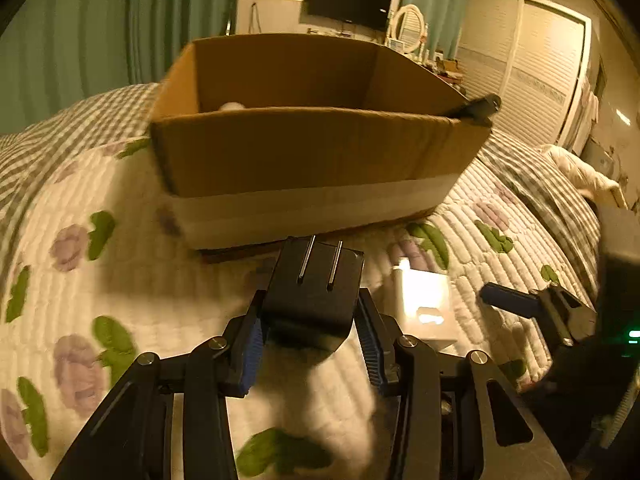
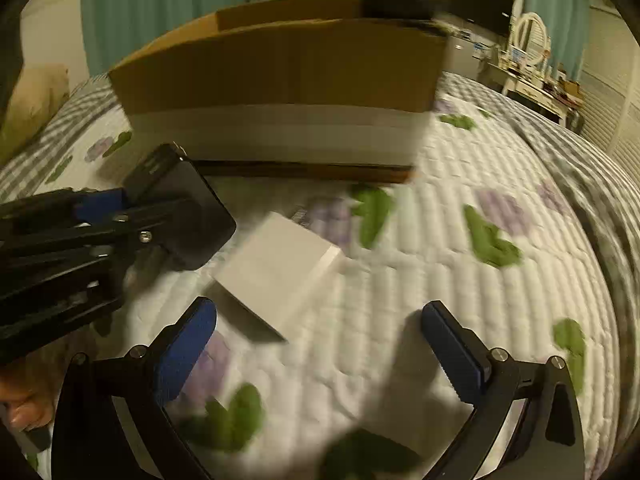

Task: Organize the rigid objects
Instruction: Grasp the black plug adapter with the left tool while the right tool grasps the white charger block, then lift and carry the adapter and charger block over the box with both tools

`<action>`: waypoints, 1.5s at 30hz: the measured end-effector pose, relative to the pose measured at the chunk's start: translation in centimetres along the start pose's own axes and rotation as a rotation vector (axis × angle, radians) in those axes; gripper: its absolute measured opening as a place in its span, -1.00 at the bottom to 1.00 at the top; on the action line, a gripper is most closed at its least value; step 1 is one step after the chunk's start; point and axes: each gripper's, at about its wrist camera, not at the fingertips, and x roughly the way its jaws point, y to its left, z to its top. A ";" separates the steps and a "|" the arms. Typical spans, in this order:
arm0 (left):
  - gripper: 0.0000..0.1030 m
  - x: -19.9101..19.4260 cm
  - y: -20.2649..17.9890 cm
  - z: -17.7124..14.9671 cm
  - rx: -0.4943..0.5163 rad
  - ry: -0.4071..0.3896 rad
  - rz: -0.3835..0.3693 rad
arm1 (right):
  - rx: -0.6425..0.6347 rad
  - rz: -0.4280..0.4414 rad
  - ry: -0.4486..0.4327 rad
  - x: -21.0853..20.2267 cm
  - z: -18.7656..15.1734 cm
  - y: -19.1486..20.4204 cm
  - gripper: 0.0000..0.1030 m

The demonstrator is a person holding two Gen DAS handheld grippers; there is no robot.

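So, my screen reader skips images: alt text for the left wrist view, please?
The left gripper clamps a black plug adapter above a floral quilt, facing an open cardboard box. A white box lies to the right.

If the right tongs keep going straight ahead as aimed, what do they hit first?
Probably the white box lying on the quilt, just ahead of the open right tongs, slightly left of centre. Depth is unclear; the cardboard box is farther.

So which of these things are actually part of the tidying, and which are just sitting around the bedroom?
Part of the job:
black plug adapter, held in the left gripper
white box on the quilt
cardboard box
right gripper, open

Just lying about:
floral quilt
television
oval mirror
green curtains
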 end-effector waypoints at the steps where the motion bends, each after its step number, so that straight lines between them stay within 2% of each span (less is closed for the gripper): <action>1: -0.17 -0.4 0.5 -0.1 -0.010 -0.003 0.010 | -0.013 -0.010 0.002 0.4 0.2 0.6 0.99; 6: -0.17 -1.6 3.1 -0.7 -0.055 -0.004 0.075 | -0.001 -0.031 0.005 1.6 1.2 1.5 1.00; 11: -0.17 -1.7 2.9 -1.0 -0.040 0.002 0.100 | 0.019 -0.083 0.010 2.9 2.4 2.3 0.98; 12: -0.17 -1.7 2.9 -1.0 -0.041 0.003 0.103 | 0.016 -0.089 0.008 2.9 2.4 2.4 0.90; 13: -0.17 -1.7 2.7 -1.0 -0.044 0.004 0.106 | 0.021 -0.097 -0.002 2.6 2.3 2.4 0.54; 14: -0.17 -1.7 2.9 -1.0 -0.046 0.006 0.108 | 0.040 -0.083 -0.010 2.2 2.2 2.0 0.29; 25: -0.18 -2.3 1.9 -1.3 -0.049 0.024 0.111 | 0.118 0.024 -0.012 -0.6 0.5 -0.8 0.28; 37: -0.25 -6.0 -0.3 -1.8 -0.023 0.006 0.099 | 0.160 0.034 -0.075 -5.8 -1.1 -2.8 0.28; 45: -0.26 -8.3 -1.4 -2.4 -0.024 -0.002 0.090 | 0.123 0.036 -0.158 -10.7 -0.6 -1.6 0.28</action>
